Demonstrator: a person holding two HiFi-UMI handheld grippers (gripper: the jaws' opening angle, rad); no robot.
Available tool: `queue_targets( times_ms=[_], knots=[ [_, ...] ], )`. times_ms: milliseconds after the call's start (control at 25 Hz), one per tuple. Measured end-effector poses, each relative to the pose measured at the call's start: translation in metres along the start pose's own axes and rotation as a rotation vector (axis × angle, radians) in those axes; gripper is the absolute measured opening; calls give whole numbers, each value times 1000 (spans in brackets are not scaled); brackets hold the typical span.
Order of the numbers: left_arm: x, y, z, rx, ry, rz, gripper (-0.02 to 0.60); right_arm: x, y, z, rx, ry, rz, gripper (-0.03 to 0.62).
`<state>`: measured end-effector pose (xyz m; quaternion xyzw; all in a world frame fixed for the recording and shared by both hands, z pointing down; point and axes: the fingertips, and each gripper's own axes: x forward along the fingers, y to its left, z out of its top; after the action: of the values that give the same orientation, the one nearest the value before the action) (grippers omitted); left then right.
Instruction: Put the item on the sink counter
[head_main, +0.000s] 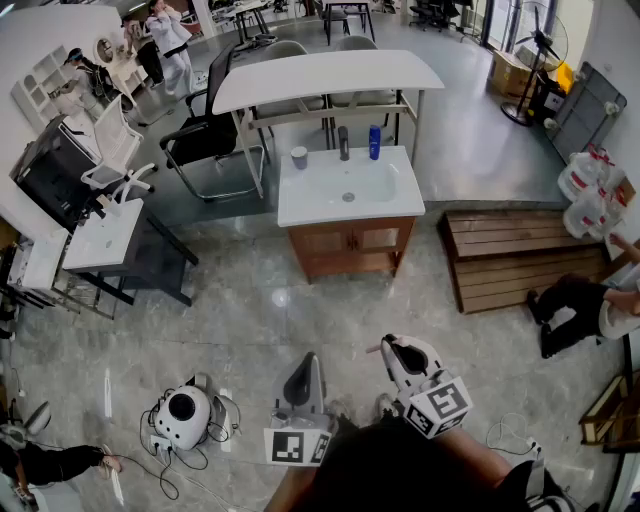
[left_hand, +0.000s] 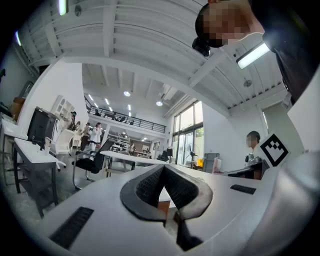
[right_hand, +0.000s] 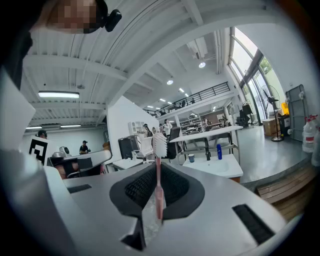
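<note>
My right gripper (right_hand: 158, 186) is shut on a pink toothbrush (right_hand: 159, 172) that stands upright between the jaws, white bristles at the top. In the head view the right gripper (head_main: 392, 350) is held low near my body, well short of the sink. The white sink counter (head_main: 305, 200) stands on a wooden cabinet ahead of me; the same sink counter (right_hand: 226, 167) shows at mid right in the right gripper view. My left gripper (left_hand: 163, 186) is shut with nothing between its jaws, and the left gripper (head_main: 303, 372) hangs beside the right one.
On the sink counter stand a grey cup (head_main: 299, 156), a dark faucet (head_main: 343, 142) and a blue bottle (head_main: 374, 141). A white table (head_main: 320, 76) with chairs is behind it. A wooden bench (head_main: 515, 255) lies to the right, a small white robot (head_main: 184, 414) at lower left.
</note>
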<state>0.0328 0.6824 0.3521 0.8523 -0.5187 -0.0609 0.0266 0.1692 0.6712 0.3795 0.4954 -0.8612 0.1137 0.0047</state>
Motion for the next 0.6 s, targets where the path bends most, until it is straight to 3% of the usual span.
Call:
queue_targets(
  times_ms=[600],
  knots=[
    [-6, 22, 1, -11, 4, -25, 15, 12, 13, 1, 13, -10, -27, 25]
  ],
)
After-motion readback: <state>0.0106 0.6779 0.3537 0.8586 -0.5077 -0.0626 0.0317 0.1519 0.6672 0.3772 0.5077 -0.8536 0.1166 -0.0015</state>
